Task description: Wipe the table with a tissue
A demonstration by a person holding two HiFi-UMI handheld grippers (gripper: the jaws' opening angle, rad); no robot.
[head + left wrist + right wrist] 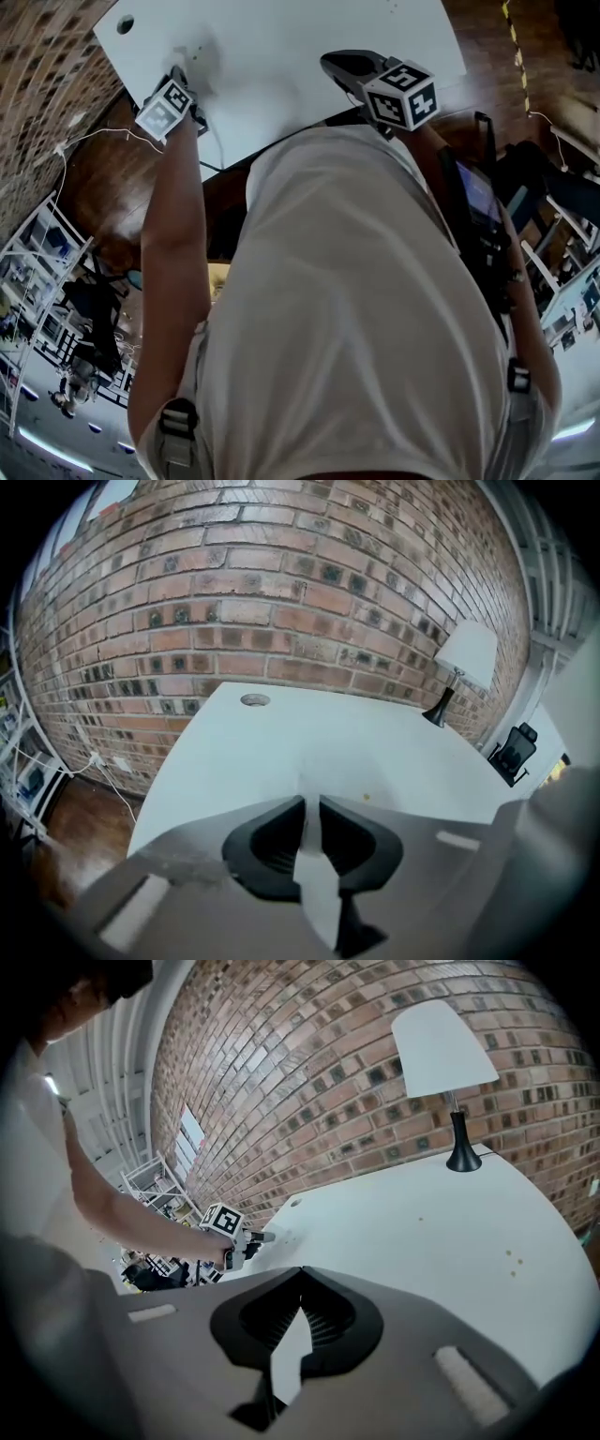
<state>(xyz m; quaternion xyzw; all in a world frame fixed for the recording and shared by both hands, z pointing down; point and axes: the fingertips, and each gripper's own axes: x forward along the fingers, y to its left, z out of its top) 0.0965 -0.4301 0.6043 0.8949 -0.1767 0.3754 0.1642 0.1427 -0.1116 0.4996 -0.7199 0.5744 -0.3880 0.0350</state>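
Observation:
My left gripper (180, 75) reaches over the left part of the white table (281, 47). Its jaws are nearly together (311, 801), and a thin white sliver of tissue (302, 786) sticks out past the tips. In the head view the tissue shows as a pale rumpled patch (202, 61) just ahead of that gripper. The right gripper view catches the left gripper (267, 1237) low over the tabletop. My right gripper (330, 62) hovers above the table's near edge with its tips touching (300, 1274) and nothing in them.
A white-shaded lamp (450, 1063) on a black stand sits at the far right of the table against the brick wall (281, 592). A round cable hole (254, 700) lies near the far left corner. Small specks (511, 1258) dot the tabletop. Shelving and cables lie left of the table.

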